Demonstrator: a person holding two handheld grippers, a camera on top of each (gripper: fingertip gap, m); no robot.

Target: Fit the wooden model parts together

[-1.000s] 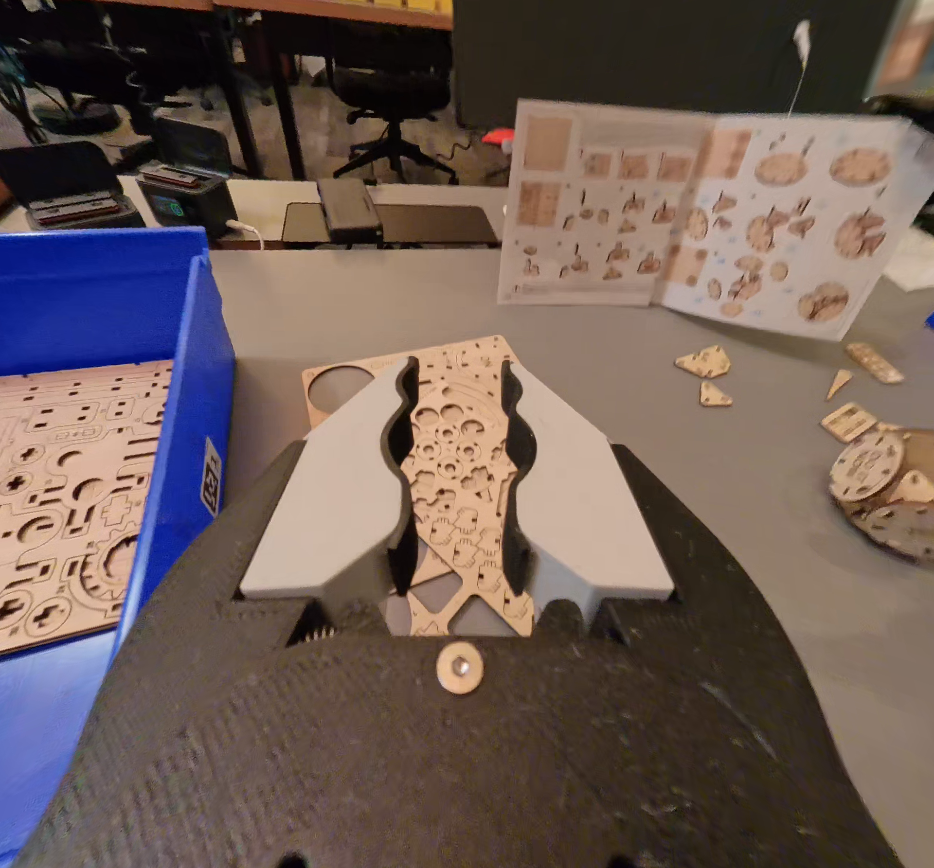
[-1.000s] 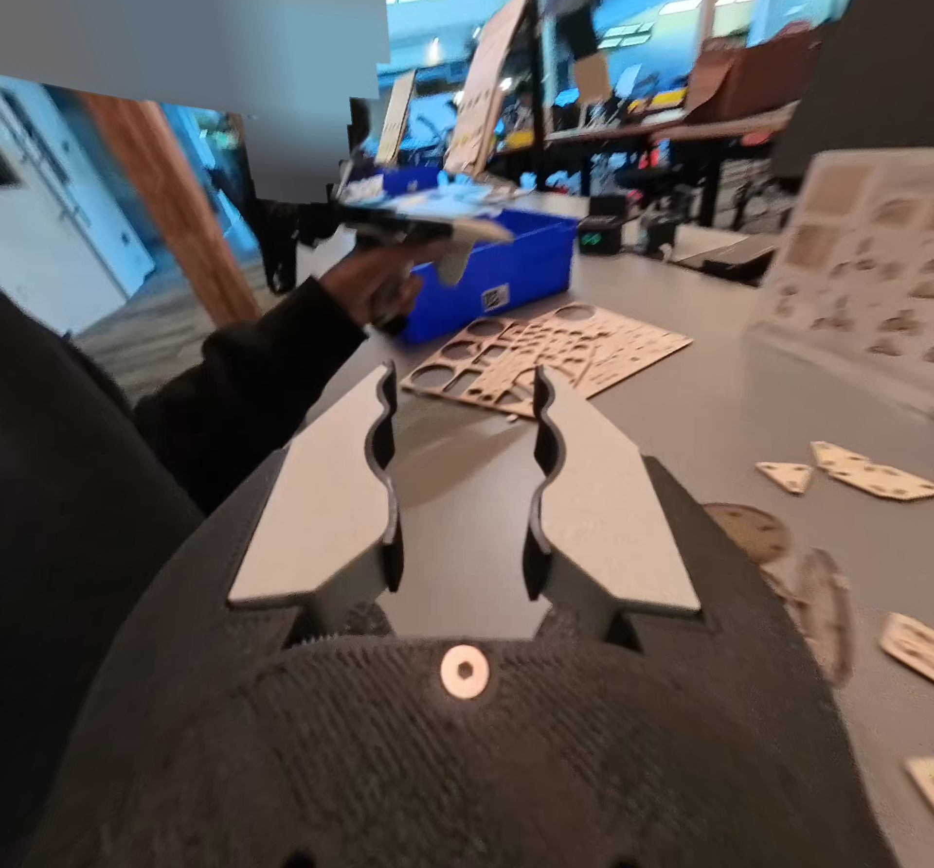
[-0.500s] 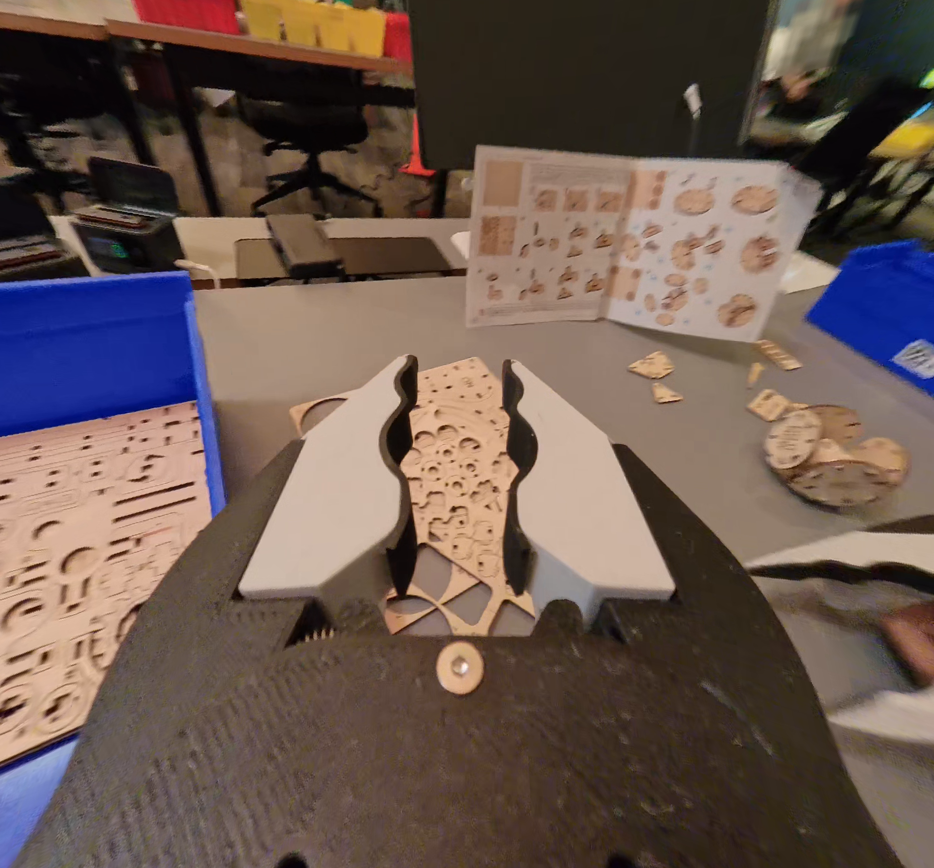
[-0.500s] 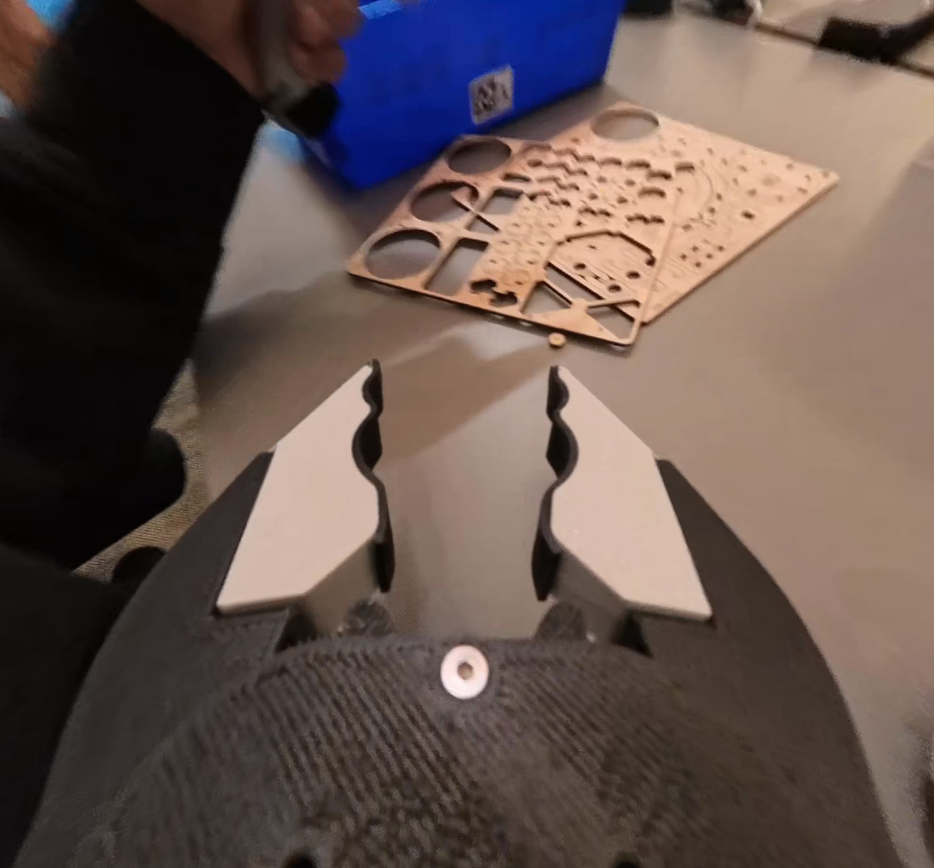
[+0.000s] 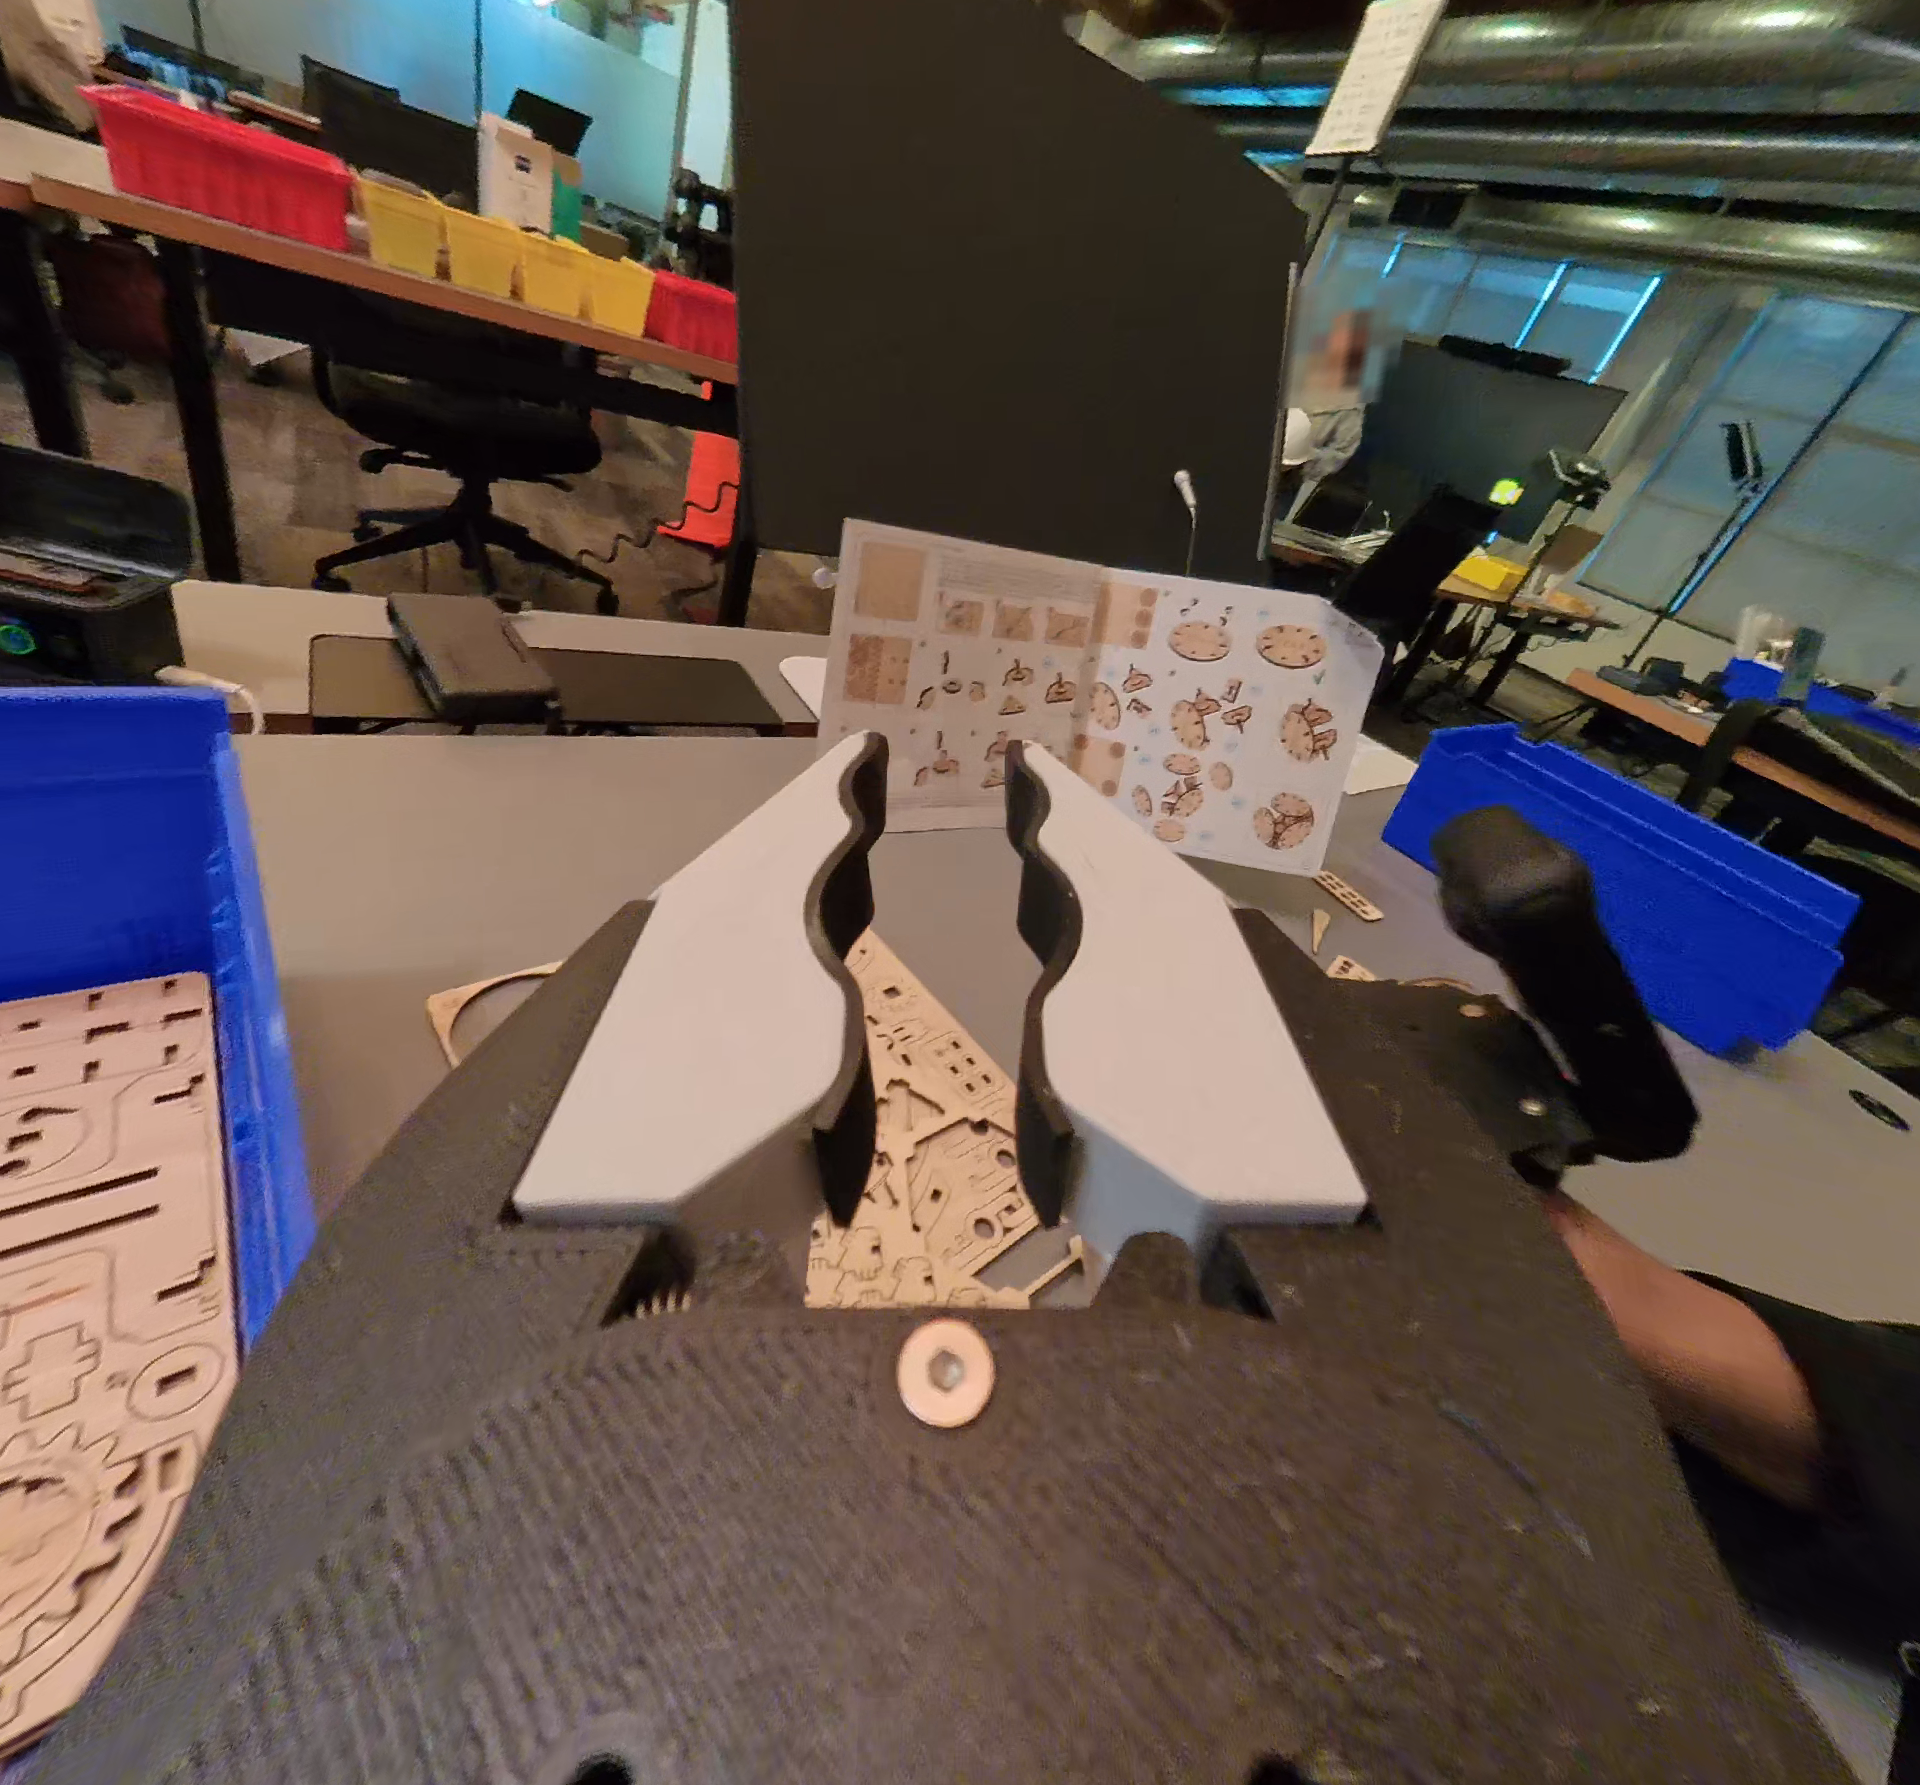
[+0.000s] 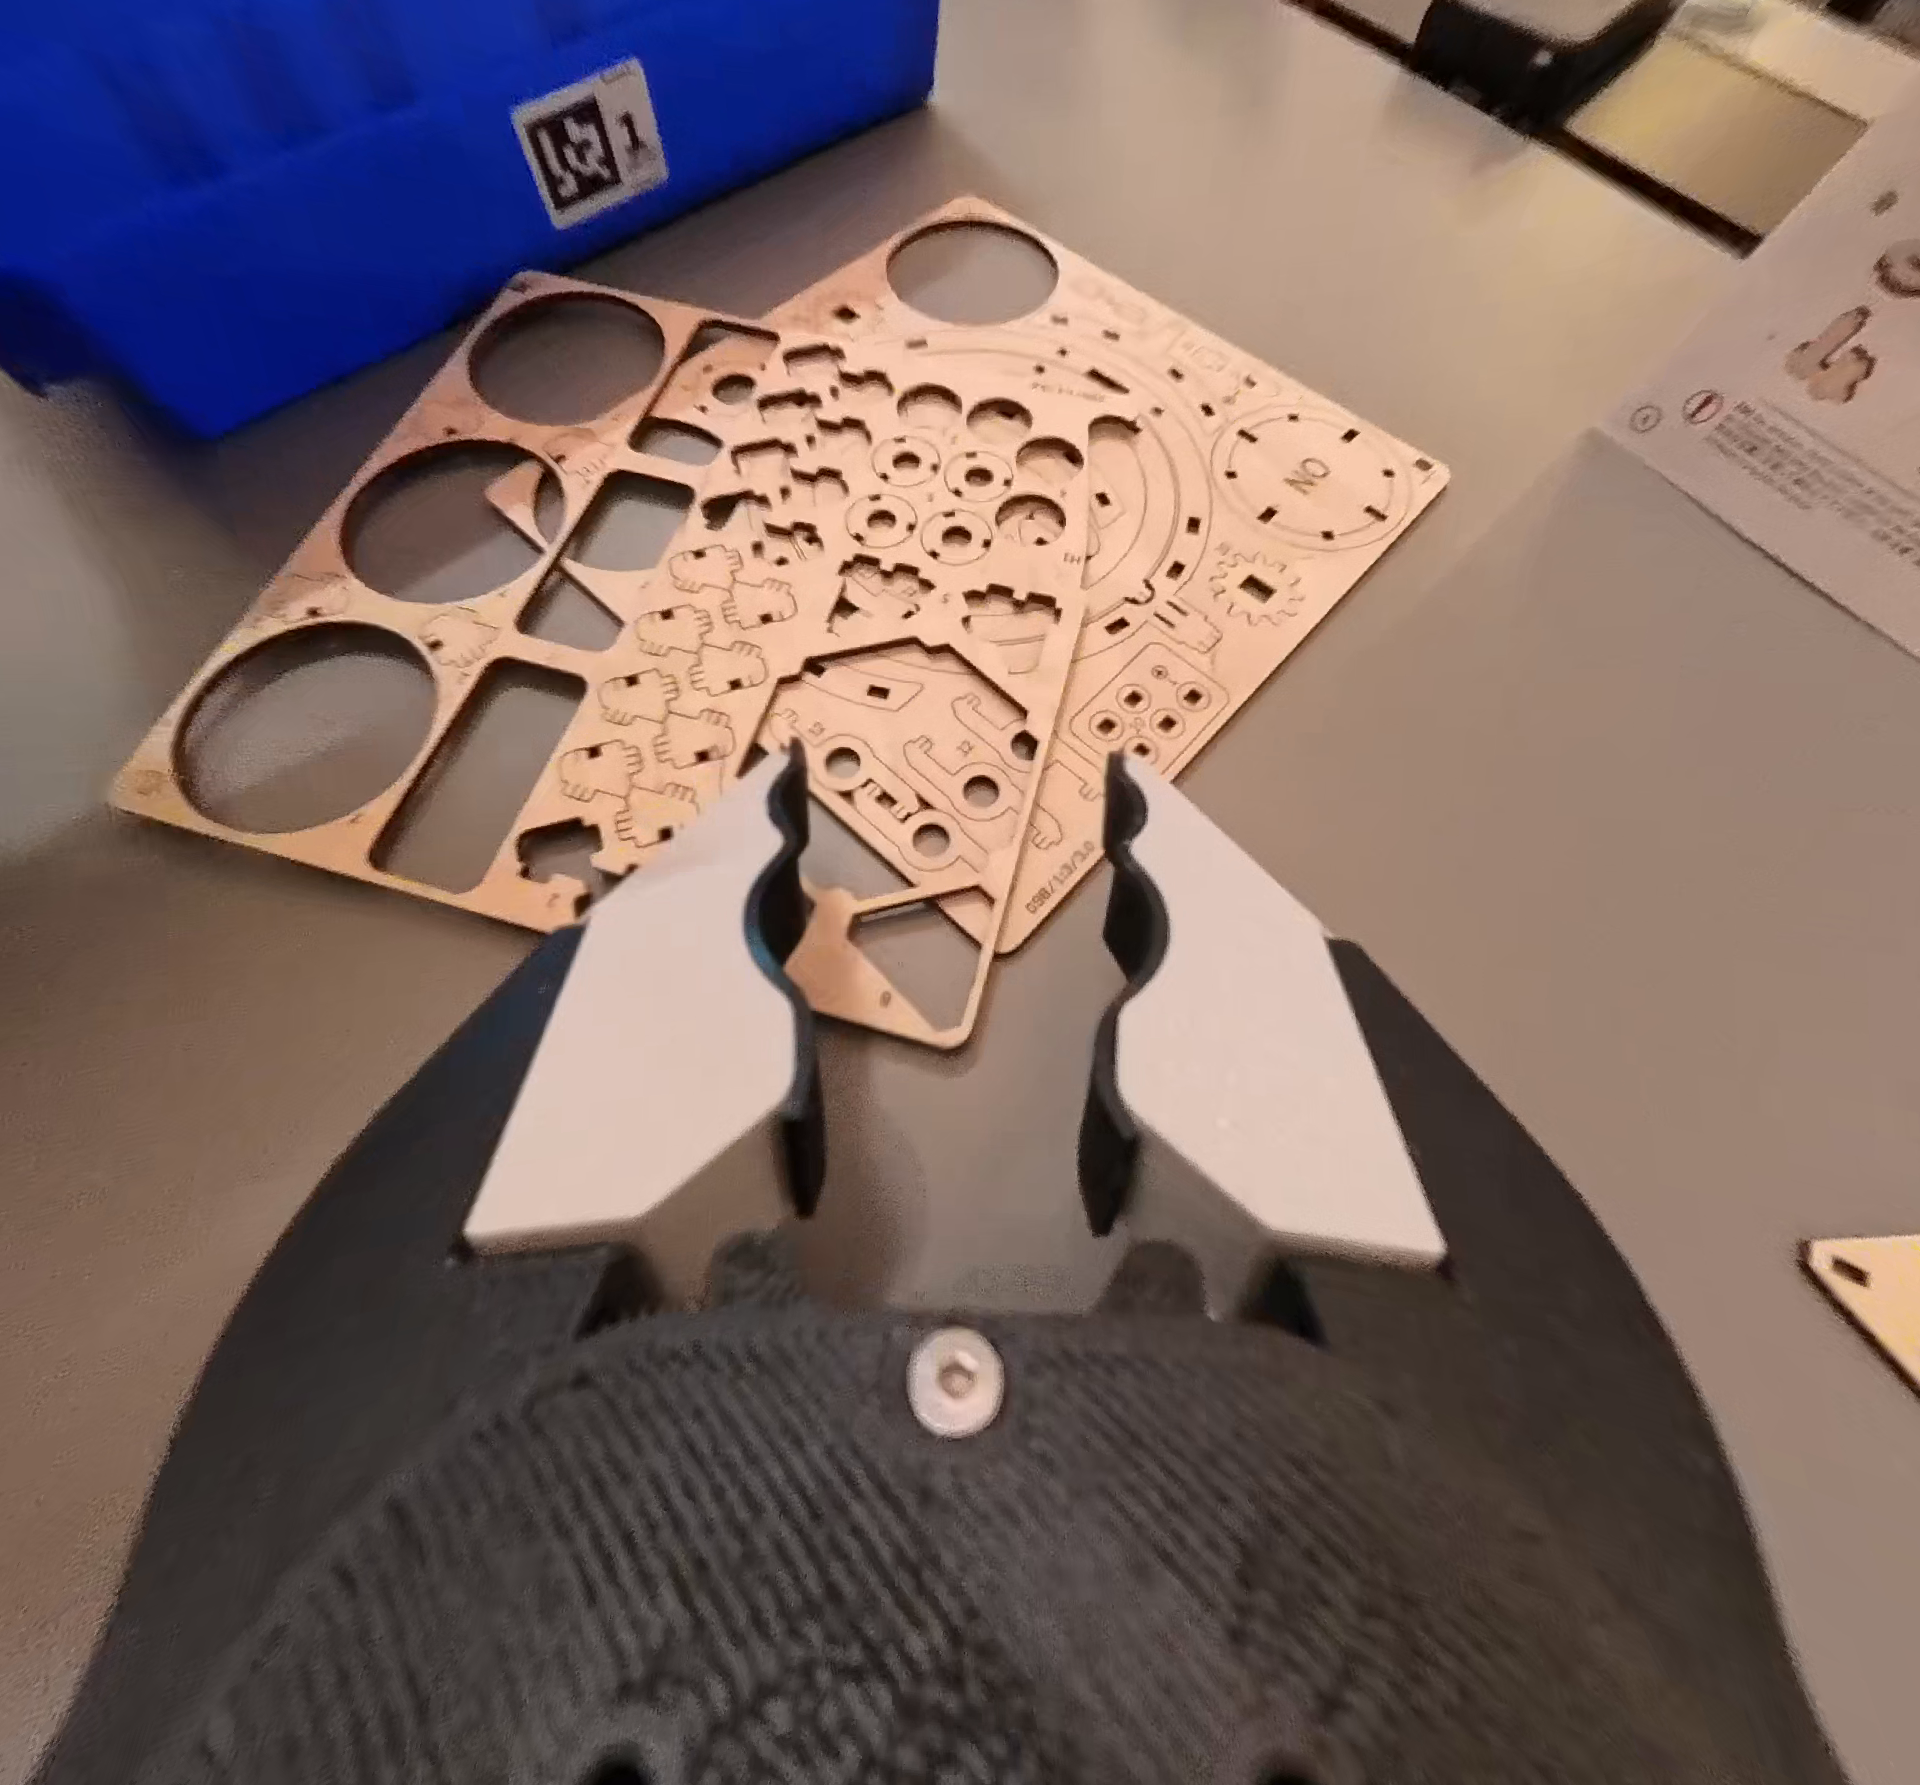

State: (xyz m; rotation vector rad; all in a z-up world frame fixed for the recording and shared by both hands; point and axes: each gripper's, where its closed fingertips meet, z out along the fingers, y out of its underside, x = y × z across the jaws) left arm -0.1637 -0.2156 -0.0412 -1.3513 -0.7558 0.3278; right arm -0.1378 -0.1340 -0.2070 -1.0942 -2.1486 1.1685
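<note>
Two laser-cut plywood sheets lie overlapped on the grey table: a top sheet with round and oblong cut-outs, and a lower sheet. My right gripper is open and empty, its fingertips just above the top sheet's near corner. My left gripper is open and empty, raised above the table. Part of a sheet shows below, between its fingers. The right gripper's black handle, held by a hand, shows at the right of the left wrist view.
A blue bin with another plywood sheet stands left; it also shows in the right wrist view. An instruction booklet stands at the back. A second blue bin is right. Loose wooden pieces lie near it. There is about 20 cm between the tips of the two grippers.
My right gripper has moved forward and down to the sheets' near corner. My left gripper has tilted up and away from the sheets, and its jaws have narrowed a little, with nothing between them.
</note>
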